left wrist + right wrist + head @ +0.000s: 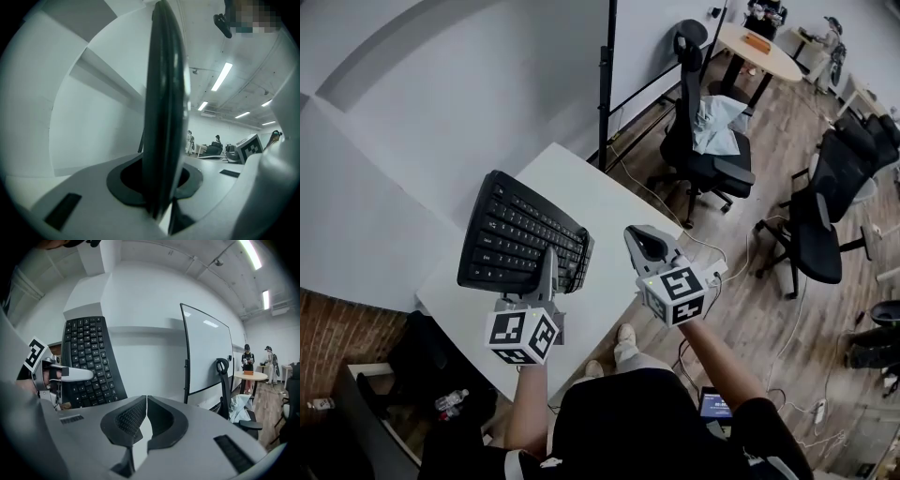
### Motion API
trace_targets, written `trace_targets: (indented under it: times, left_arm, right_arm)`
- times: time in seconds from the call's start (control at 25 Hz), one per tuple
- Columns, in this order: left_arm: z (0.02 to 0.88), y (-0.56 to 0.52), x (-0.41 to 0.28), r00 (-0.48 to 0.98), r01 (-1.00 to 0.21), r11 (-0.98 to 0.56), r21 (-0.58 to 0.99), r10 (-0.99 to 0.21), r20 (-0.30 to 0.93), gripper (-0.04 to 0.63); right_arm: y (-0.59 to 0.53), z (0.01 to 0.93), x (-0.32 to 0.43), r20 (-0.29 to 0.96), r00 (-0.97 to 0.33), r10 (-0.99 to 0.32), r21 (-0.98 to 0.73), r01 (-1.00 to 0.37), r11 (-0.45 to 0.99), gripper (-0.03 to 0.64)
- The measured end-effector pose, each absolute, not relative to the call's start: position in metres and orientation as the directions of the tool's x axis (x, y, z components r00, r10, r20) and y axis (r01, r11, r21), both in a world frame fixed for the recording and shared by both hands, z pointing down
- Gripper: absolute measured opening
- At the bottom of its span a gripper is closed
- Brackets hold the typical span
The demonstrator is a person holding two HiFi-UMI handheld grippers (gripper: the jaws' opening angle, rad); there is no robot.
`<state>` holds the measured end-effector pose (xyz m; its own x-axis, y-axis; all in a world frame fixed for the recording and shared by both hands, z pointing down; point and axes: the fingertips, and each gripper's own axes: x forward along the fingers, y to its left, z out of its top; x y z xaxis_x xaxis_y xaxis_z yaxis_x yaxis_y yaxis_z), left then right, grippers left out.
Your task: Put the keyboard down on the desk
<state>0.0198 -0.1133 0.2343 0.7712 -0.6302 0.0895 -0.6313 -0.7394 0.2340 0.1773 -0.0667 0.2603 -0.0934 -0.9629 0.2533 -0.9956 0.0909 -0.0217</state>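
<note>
The keyboard (520, 239) is gripped at its near right edge by the left tongs (551, 267). In the left gripper view the keyboard (164, 117) is seen edge-on as a dark slab that stands between the two jaws, which are closed onto it and kept a little apart by its thickness. In the head view it is carried above the left part of the white table (600, 197), tilted steeply with its keys turned toward the right. No edge of it can be seen to rest on the table top. The same steep tilt is shown in the right gripper view, where the keyboard (89, 362) rises at the left with one jaw of the left tongs (70, 373) laid across its keys.

The right tongs (642, 244) are held to the right of the keyboard, apart from it, over the table's near right side. Their jaws are pressed together and nothing is held between them.

The task is judged to be partly done: the keyboard is grasped and has been brought over the table, but it has not yet been set down. What is left is for it to be levelled, lowered until it lies flat on the table, and then released by the left tongs. A bare stretch of table lies beneath it. An office chair (703, 141) and a whiteboard (206, 352) stand beyond the table's far right.
</note>
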Motion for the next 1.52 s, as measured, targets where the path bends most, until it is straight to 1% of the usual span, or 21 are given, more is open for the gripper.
trace_targets:
  times: [0.2, 0.56, 0.88, 1.12, 1.52]
  left_arm:
    - [0.249, -0.134, 0.030, 0.748, -0.659, -0.713, 0.240, -0.656, 0.105, 0.087]
    - [0.282, -0.161, 0.034, 0.697, -0.702, -0.646, 0.299, -0.710, 0.101, 0.087]
    - [0.306, -0.177, 0.034, 0.614, -0.732, -0.539, 0.417, -0.787, 0.060, 0.087]
    - [0.330, -0.191, 0.041, 0.565, -0.744, -0.470, 0.475, -0.822, 0.073, 0.087]
    - [0.363, -0.201, 0.036, 0.501, -0.742, -0.370, 0.559, -0.860, 0.097, 0.087]
  right_arm:
    - [-0.090, 0.281, 0.186, 0.294, -0.128, -0.947, -0.032, -0.992, 0.125, 0.041]
    - [-0.115, 0.324, 0.187, 0.370, -0.194, -0.908, -0.060, -0.981, 0.186, 0.041]
    - [-0.131, 0.364, 0.193, 0.426, -0.254, -0.868, -0.100, -0.967, 0.234, 0.041]
    - [-0.147, 0.391, 0.196, 0.471, -0.294, -0.832, -0.108, -0.955, 0.276, 0.041]
    - [-0.154, 0.423, 0.183, 0.503, -0.372, -0.780, -0.112, -0.923, 0.367, 0.043]
